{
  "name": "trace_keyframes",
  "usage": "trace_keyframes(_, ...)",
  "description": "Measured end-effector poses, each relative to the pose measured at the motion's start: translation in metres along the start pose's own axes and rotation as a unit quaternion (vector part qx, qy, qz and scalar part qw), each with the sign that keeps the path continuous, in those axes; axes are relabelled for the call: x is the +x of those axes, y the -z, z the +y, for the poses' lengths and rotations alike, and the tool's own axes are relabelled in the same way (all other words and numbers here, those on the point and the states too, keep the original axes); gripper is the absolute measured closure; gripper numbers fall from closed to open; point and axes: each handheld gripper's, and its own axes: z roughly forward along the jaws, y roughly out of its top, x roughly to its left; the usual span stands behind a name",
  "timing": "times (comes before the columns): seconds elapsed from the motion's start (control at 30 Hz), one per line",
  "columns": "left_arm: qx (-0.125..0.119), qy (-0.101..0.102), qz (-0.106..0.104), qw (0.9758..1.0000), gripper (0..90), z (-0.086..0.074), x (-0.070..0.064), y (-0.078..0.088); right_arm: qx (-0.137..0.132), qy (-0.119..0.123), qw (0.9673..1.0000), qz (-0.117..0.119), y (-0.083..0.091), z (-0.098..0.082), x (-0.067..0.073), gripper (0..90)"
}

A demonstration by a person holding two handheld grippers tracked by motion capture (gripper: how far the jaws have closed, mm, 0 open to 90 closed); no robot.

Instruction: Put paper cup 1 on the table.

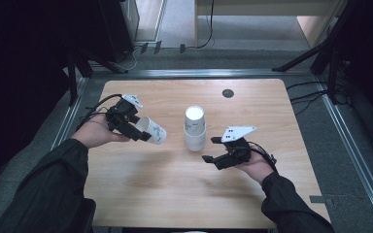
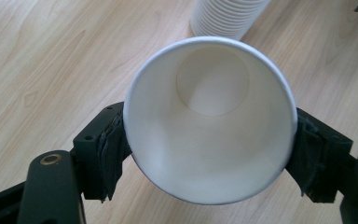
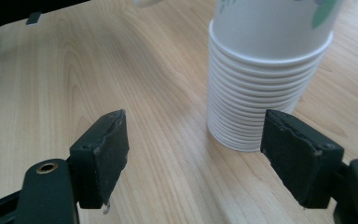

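Closest to the lens is the white paper cup (image 2: 209,121), mouth facing the camera in the left claw view, squeezed at its rim between the two black pads (image 2: 114,149) of the left claw (image 1: 135,130). So that claw is clamped on the cup, which sits tipped on its side, up off the wooden counter (image 1: 141,189), bottom pointing toward the middle. From above you can see a greenish print on the cup's wall, but it's too small to make out any letters or a brand.

Moving outward, the stack of paper cups (image 1: 194,128) stands upside down near the centre of the counter, a short way from the held cup and not touching it. Its rims pile up in neat rings (image 3: 254,107), and there's a green leafy mark on the top cup, no readable text either.

On the other side, the right claw (image 1: 212,149) has its jaws spread apart with nothing between them, aimed at the stack's base from just beside it. A small dark round cap (image 1: 228,93) sits in the counter near the far edge.
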Motion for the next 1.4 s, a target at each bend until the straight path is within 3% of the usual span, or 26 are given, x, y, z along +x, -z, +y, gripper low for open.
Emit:
trace_keyframes(0.3, 0.016, 0.028, 0.02, 0.9993, 22.9, 0.005, 0.014, -0.001, 0.005, -0.009, 0.9999, -0.007, 0.002, -0.003, -0.003, 23.6)
trace_keyframes(0.4, 0.023, 0.05, 0.037, 0.9978, 23.0, 0.005, 0.023, -0.003, 0.003, -0.008, 0.9999, -0.007, 0.002, -0.004, -0.003, 23.6)
trace_keyframes(0.53, 0.033, 0.059, 0.048, 0.9965, 23.0, 0.006, 0.029, -0.005, 0.003, -0.009, 0.9999, -0.009, 0.003, -0.004, -0.004, 23.6)
trace_keyframes(0.67, 0.058, 0.073, 0.067, 0.9934, 23.0, 0.008, 0.038, -0.011, 0.006, -0.013, 0.9999, -0.008, 0.002, -0.005, -0.004, 23.6)
trace_keyframes(0.8, 0.072, 0.082, 0.071, 0.9916, 23.0, 0.009, 0.045, -0.016, 0.007, -0.013, 0.9999, -0.007, 0.001, -0.005, -0.004, 23.6)
trace_keyframes(0.9, 0.099, 0.088, 0.097, 0.9865, 23.0, 0.009, 0.056, -0.025, 0.003, -0.011, 0.9999, -0.006, 0.002, -0.006, -0.004, 23.6)
trace_keyframes(1.2, 0.126, 0.112, 0.104, 0.9801, 22.9, 0.015, 0.072, -0.042, -0.007, -0.018, 0.9998, -0.01, 0.008, -0.007, -0.004, 23.6)
trace_keyframes(1.3, 0.142, 0.123, 0.108, 0.9763, 22.9, 0.02, 0.077, -0.049, -0.011, -0.018, 0.9997, -0.011, 0.011, -0.007, -0.004, 23.6)
trace_keyframes(1.4, 0.145, 0.131, 0.108, 0.9748, 22.9, 0.021, 0.079, -0.052, -0.013, -0.02, 0.9996, -0.013, 0.012, -0.008, -0.004, 23.6)
